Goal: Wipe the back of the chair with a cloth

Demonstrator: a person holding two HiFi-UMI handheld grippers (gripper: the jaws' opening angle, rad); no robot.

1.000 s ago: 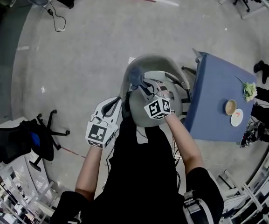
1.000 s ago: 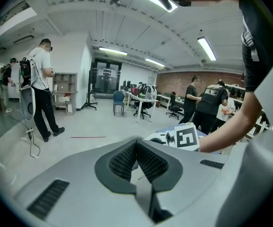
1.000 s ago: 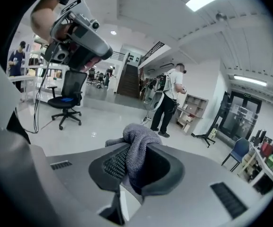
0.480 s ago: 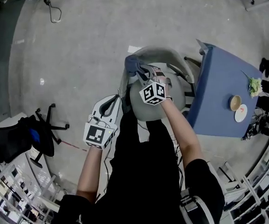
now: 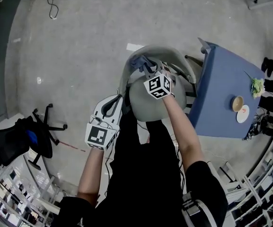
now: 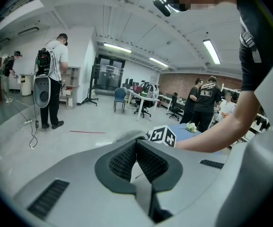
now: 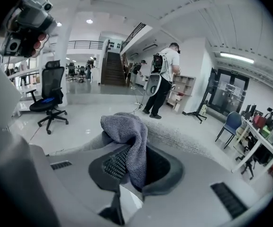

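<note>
Right gripper (image 7: 130,167) is clamped on the cloth (image 7: 126,130), at the upper-left rim of the chair (image 5: 171,56) back, mid-frame; left gripper (image 6: 136,148) closed, empty, lower left; wiping seems underway, with most of the back likely left.

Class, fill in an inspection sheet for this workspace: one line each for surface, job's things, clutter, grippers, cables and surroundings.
Surface: grey floor, with a short red line near the office chair.
Job's things: grey chair; grey cloth at the top of the chair's back.
Clutter: blue table beside the chair, carrying a cup, a plate and a green bunch.
Grippers: right gripper shut on the cloth; left gripper shut and empty, apart from the cloth.
Cables: a dark cable on the floor, far off.
Surroundings: black office chair at the left; people standing in the hall.
</note>
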